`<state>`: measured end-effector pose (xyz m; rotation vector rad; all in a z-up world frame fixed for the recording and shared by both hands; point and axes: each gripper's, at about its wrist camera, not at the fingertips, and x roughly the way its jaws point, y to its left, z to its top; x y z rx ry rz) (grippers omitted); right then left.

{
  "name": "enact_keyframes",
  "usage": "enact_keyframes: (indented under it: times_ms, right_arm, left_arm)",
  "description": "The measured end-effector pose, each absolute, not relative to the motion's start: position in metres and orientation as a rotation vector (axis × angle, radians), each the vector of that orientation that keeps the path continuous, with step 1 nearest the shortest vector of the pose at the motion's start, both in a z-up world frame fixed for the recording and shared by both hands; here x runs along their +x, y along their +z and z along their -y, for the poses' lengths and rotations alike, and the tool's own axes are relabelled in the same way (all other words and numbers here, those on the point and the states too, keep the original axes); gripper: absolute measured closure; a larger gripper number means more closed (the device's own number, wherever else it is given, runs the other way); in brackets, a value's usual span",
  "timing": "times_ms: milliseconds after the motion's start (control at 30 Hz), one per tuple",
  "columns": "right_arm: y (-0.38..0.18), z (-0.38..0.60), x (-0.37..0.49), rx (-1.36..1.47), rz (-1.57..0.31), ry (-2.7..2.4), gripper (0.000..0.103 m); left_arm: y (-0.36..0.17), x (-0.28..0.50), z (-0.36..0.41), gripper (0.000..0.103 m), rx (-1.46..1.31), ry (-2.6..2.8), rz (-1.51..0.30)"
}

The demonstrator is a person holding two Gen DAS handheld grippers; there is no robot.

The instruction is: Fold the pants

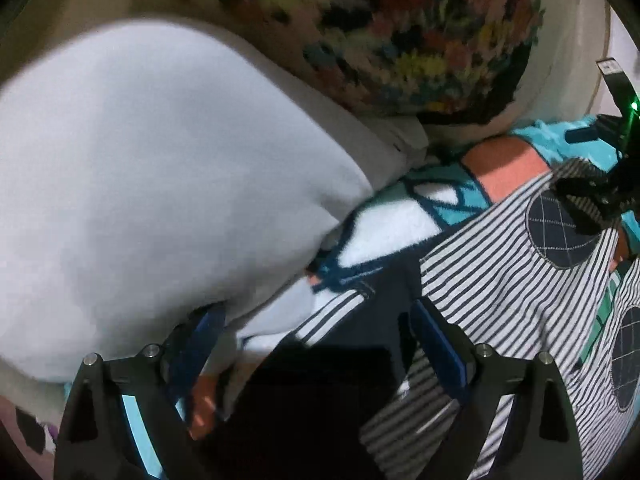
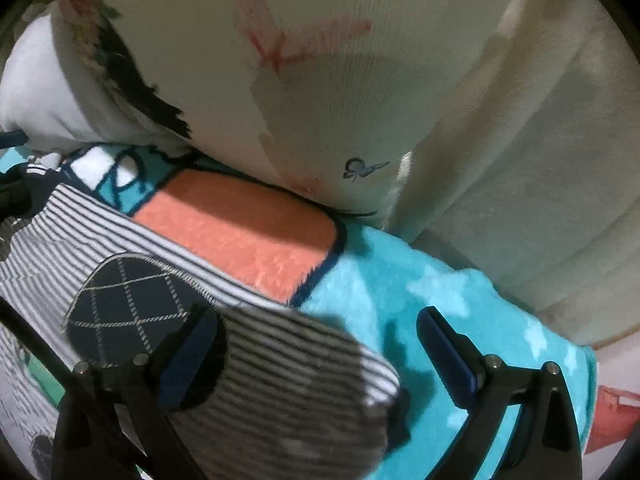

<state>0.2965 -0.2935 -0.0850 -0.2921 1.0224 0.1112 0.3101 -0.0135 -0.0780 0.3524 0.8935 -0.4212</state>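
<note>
The pants are white with thin dark stripes, round navy knee patches and a navy waistband. They lie on a turquoise, orange and white blanket. My left gripper is open with its blue-padded fingers either side of the navy waistband end. My right gripper is open over a striped leg end that lies between its fingers, next to a navy patch. The right gripper also shows at the right edge of the left wrist view, above the striped fabric.
A large white pillow presses against the left finger. A colourful patterned cushion sits behind it. In the right wrist view a cream cushion with a butterfly print and a cream blanket border the turquoise blanket.
</note>
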Motion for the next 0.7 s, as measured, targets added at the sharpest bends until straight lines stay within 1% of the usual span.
enact_keyframes:
  times_ms: [100, 167, 233, 267, 300, 333, 367, 400, 567, 700]
  right_arm:
    - [-0.096, 0.294, 0.304, -0.268, -1.050, 0.142, 0.001]
    - [-0.098, 0.297, 0.306, -0.225, -1.052, 0.164, 0.003]
    - [-0.098, 0.300, 0.305, -0.182, -1.058, 0.199, 0.010]
    - [-0.096, 0.300, 0.303, -0.155, -1.058, 0.234, 0.026]
    - [-0.093, 0.299, 0.299, -0.139, -1.054, 0.259, 0.050]
    - [-0.091, 0.297, 0.297, -0.133, -1.056, 0.272, 0.065]
    - [-0.089, 0.294, 0.295, -0.119, -1.064, 0.298, 0.087]
    - [-0.087, 0.291, 0.292, -0.106, -1.068, 0.319, 0.094]
    - [-0.073, 0.285, 0.281, -0.100, -1.037, 0.294, 0.096]
    - [-0.043, 0.287, 0.259, -0.082, -0.961, 0.272, 0.096]
  left_arm:
    - [-0.096, 0.320, 0.019, 0.009, 0.366, -0.463, -0.963]
    - [-0.096, 0.322, 0.018, 0.010, 0.352, -0.475, -0.963]
    - [-0.094, 0.324, 0.014, 0.029, 0.343, -0.474, -0.970]
    - [-0.093, 0.325, 0.012, 0.046, 0.344, -0.463, -0.961]
    - [-0.091, 0.324, 0.008, 0.066, 0.339, -0.463, -0.953]
    - [-0.088, 0.324, 0.004, 0.082, 0.330, -0.467, -0.946]
    - [-0.086, 0.323, 0.000, 0.098, 0.323, -0.460, -0.945]
    - [-0.083, 0.324, -0.006, 0.098, 0.280, -0.480, -0.956]
    - [-0.067, 0.306, -0.015, 0.098, 0.247, -0.444, -0.898]
    - [-0.038, 0.271, -0.023, 0.099, 0.224, -0.427, -0.811]
